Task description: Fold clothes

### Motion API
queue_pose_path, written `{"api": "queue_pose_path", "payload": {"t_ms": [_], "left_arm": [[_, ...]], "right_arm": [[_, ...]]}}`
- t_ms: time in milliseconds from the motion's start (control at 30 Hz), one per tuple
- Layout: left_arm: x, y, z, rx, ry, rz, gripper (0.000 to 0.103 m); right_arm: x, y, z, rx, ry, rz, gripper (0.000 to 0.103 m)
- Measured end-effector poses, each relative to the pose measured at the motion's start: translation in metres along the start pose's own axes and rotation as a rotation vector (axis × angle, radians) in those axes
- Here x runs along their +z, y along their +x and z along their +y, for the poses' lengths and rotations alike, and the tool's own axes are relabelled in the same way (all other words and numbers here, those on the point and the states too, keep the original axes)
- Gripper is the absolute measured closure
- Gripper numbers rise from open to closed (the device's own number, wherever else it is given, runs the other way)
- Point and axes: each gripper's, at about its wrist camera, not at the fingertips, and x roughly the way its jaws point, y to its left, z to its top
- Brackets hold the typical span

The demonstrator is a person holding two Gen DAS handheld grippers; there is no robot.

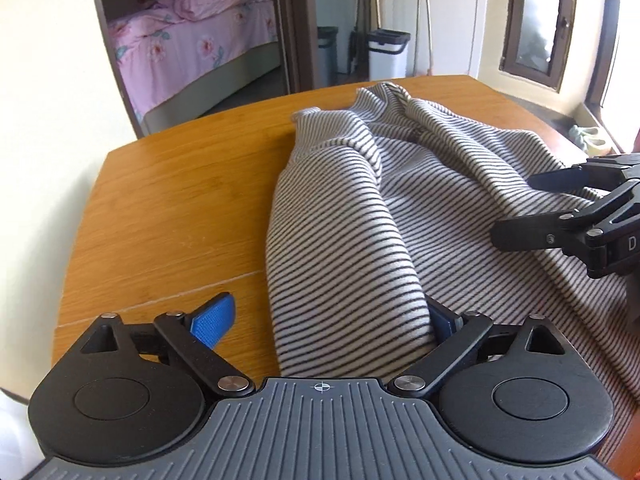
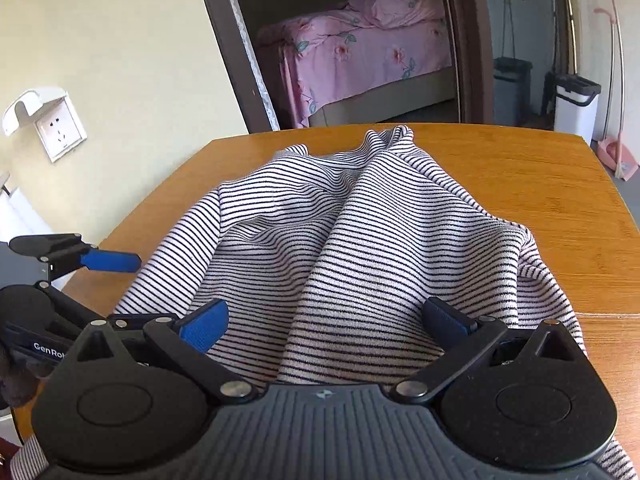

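A white garment with thin dark stripes (image 1: 400, 200) lies rumpled on a wooden table (image 1: 172, 208); it also shows in the right wrist view (image 2: 340, 240). My left gripper (image 1: 328, 316) is open at the garment's near left edge, with a raised fold between its blue pads (image 1: 212, 320). My right gripper (image 2: 324, 320) is open over the near hem, with cloth bunched between its fingers. It shows from the side in the left wrist view (image 1: 516, 208), and the left gripper shows at the left in the right wrist view (image 2: 120, 264).
The table (image 2: 540, 184) ends at a far edge in front of a doorway to a bed with a pink cover (image 2: 368, 52). White bins (image 1: 388, 54) stand beyond. A wall socket (image 2: 60, 130) is at the left, a window (image 1: 536, 24) at the right.
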Motion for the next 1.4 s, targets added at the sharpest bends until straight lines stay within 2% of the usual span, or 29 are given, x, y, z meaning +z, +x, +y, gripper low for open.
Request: {"api": "queue_pose_path", "payload": {"t_ms": [33, 100, 133, 200, 267, 300, 333, 400, 433, 467, 533, 633, 700, 733, 800, 900, 967, 1033, 1100, 1133, 1167, 1200, 1233, 1267, 1300, 1333, 1400], "left_arm": [[0.001, -0.001, 0.002, -0.013, -0.020, 0.008, 0.006], [0.004, -0.003, 0.007, -0.061, -0.047, 0.025, 0.019], [0.005, -0.004, 0.007, -0.092, -0.057, 0.036, 0.028], [0.007, -0.004, 0.007, -0.119, -0.054, 0.039, 0.037], [0.006, -0.006, 0.004, -0.130, -0.031, 0.025, 0.052], [0.005, -0.007, 0.003, -0.135, -0.019, 0.017, 0.056], [0.005, -0.008, 0.002, -0.139, -0.008, 0.010, 0.065], [0.007, -0.009, 0.007, -0.136, -0.006, 0.004, 0.073], [0.009, -0.010, 0.012, -0.129, -0.009, 0.000, 0.082], [0.015, -0.012, 0.020, -0.096, -0.012, -0.020, 0.086], [0.028, -0.017, 0.037, -0.026, -0.018, -0.061, 0.086], [0.052, -0.015, 0.072, 0.097, -0.067, -0.133, 0.086], [0.063, -0.008, 0.087, 0.145, -0.114, -0.153, 0.086], [0.067, -0.004, 0.092, 0.162, -0.135, -0.158, 0.085], [0.075, 0.004, 0.102, 0.196, -0.176, -0.166, 0.080], [0.076, 0.004, 0.103, 0.184, -0.203, -0.173, 0.073], [0.074, -0.003, 0.100, 0.149, -0.211, -0.181, 0.056], [0.073, -0.010, 0.098, 0.115, -0.219, -0.189, 0.044], [0.069, -0.016, 0.090, 0.066, -0.211, -0.208, 0.029], [0.065, -0.016, 0.083, 0.029, -0.204, -0.223, 0.020], [0.062, -0.016, 0.075, -0.009, -0.197, -0.235, 0.017], [0.059, -0.012, 0.065, -0.054, -0.188, -0.239, 0.016], [0.055, -0.006, 0.054, -0.101, -0.182, -0.241, 0.014], [0.050, 0.001, 0.042, -0.144, -0.183, -0.242, 0.009], [0.044, 0.007, 0.032, -0.182, -0.190, -0.242, 0.008], [0.038, 0.012, 0.024, -0.211, -0.193, -0.240, 0.007], [0.022, 0.022, 0.004, -0.263, -0.180, -0.226, 0.006]], "right_arm": [[0.001, -0.001, 0.005, -0.024, -0.019, -0.010, 0.000], [0.003, -0.003, 0.013, -0.067, -0.049, -0.032, 0.002], [0.003, -0.004, 0.018, -0.090, -0.072, -0.041, 0.006], [0.001, -0.002, 0.028, -0.143, -0.140, -0.054, 0.013], [-0.001, 0.002, 0.039, -0.194, -0.233, -0.066, 0.019], [-0.002, 0.005, 0.044, -0.222, -0.284, -0.067, 0.030], [-0.004, 0.008, 0.048, -0.250, -0.335, -0.061, 0.050], [-0.002, 0.009, 0.046, -0.281, -0.405, -0.045, 0.073], [0.002, 0.006, 0.043, -0.281, -0.421, -0.041, 0.084], [0.008, 0.001, 0.038, -0.289, -0.434, -0.045, 0.091], [0.026, -0.013, 0.028, -0.353, -0.462, -0.090, 0.094], [0.059, -0.029, 0.003, -0.460, -0.442, -0.161, 0.094], [0.073, -0.024, -0.019, -0.578, -0.448, -0.195, 0.096], [0.077, -0.018, -0.029, -0.630, -0.450, -0.199, 0.097], [0.081, -0.002, -0.055, -0.672, -0.398, -0.151, 0.098], [0.075, 0.017, -0.086, -0.688, -0.338, -0.060, 0.098], [0.069, 0.020, -0.098, -0.716, -0.328, -0.041, 0.098], [0.068, 0.004, -0.106, -0.653, -0.240, -0.074, 0.097], [0.061, -0.023, -0.096, -0.499, -0.165, -0.119, 0.094], [0.055, -0.034, -0.084, -0.413, -0.165, -0.125, 0.085], [0.048, -0.042, -0.071, -0.329, -0.179, -0.123, 0.076], [0.040, -0.048, -0.056, -0.247, -0.201, -0.115, 0.050], [0.030, -0.050, -0.039, -0.176, -0.234, -0.094, 0.032], [0.019, -0.050, -0.023, -0.116, -0.272, -0.068, 0.030], [0.009, -0.045, -0.006, -0.079, -0.319, -0.032, 0.030], [-0.001, -0.036, 0.010, -0.084, -0.382, 0.005, 0.030], [-0.021, -0.015, 0.032, -0.187, -0.526, 0.039, 0.031]]}}
